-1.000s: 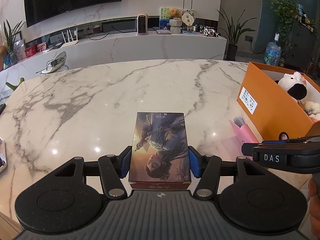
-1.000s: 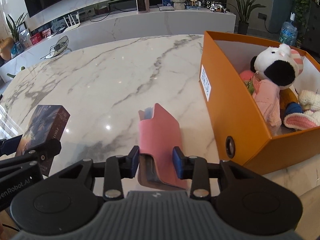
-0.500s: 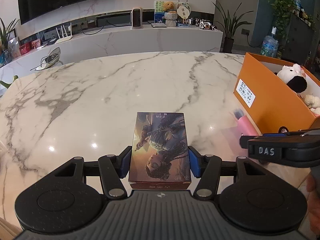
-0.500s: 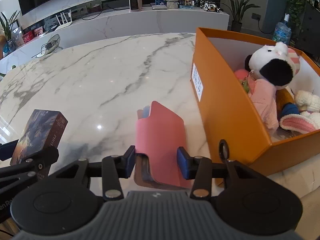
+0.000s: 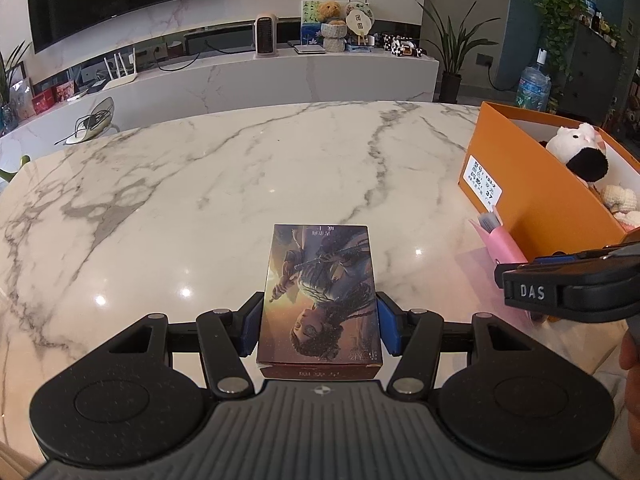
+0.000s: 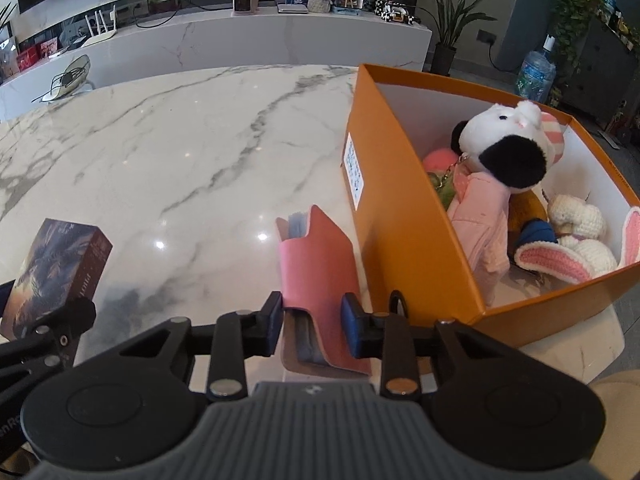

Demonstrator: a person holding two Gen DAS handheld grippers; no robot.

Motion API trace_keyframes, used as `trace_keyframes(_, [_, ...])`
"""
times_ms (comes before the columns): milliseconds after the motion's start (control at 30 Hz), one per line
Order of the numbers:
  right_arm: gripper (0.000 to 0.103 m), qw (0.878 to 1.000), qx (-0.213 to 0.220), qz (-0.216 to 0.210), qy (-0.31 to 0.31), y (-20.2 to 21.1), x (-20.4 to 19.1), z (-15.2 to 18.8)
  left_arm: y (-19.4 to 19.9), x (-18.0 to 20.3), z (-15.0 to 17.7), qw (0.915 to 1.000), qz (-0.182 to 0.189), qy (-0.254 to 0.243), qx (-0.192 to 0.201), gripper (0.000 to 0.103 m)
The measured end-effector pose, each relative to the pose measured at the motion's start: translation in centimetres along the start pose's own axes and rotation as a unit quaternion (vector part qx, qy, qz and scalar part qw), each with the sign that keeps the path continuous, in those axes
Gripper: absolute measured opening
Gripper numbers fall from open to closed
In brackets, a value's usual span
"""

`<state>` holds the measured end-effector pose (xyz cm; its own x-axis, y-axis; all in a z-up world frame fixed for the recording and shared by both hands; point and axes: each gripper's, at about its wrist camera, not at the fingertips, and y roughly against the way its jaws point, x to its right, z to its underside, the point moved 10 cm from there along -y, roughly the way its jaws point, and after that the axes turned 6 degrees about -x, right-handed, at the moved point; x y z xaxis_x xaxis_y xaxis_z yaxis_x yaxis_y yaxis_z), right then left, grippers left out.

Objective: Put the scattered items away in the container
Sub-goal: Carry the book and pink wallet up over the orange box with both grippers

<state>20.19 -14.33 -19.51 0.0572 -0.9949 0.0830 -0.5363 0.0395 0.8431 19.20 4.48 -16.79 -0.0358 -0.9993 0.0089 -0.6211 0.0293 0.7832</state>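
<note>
Stuffed toys already in the orange box (image 6: pixel 404 240), 2 items left and both lifted off the marble table (image 5: pixel 200 184): left gripper (image 5: pixel 320 330) pinching the card box (image 5: pixel 320 292), right gripper (image 6: pixel 312 322) pinching the pink wallet (image 6: pixel 320 264) just beside the box

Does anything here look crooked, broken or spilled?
Nothing stands out. The left gripper holds an illustrated box squarely, the right gripper holds a pink card wallet beside the orange box, and the plush toys lie loosely piled inside, with nothing spilled on the marble table.
</note>
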Motion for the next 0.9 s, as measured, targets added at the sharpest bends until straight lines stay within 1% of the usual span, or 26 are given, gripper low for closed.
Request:
trace_keyframes(67, [0.035, 1.0, 0.004, 0.009, 0.009, -0.1, -0.1, 0.1, 0.1, 0.0, 0.0, 1.0, -0.001, 0.0, 0.0, 0.066])
trace_keyframes(167, [0.034, 1.0, 0.008, 0.014, 0.012, 0.0, -0.1, 0.1, 0.1, 0.0, -0.2, 1.0, -0.002, 0.0, 0.002, 0.066])
trace_keyframes(333, [0.026, 0.999, 0.02, 0.025, 0.011, 0.8, 0.5, -0.2, 0.5, 0.3, -0.4, 1.0, 0.0, -0.004, 0.008, 0.066])
trace_keyframes(467, [0.022, 0.999, 0.025, 0.019, 0.001, 1.4, 0.8, -0.4, 1.0, 0.7, -0.6, 0.9999, 0.0, -0.008, 0.014, 0.066])
trace_keyframes(600, [0.02, 1.0, 0.025, 0.001, -0.014, 2.1, 1.1, -0.4, 1.8, 0.9, -0.9, 0.9997, -0.002, -0.01, 0.023, 0.066])
trace_keyframes(900, [0.02, 0.998, 0.06, -0.021, -0.029, 5.0, 1.6, -1.0, 3.8, 1.9, -1.7, 0.9987, -0.003, -0.02, 0.048, 0.066])
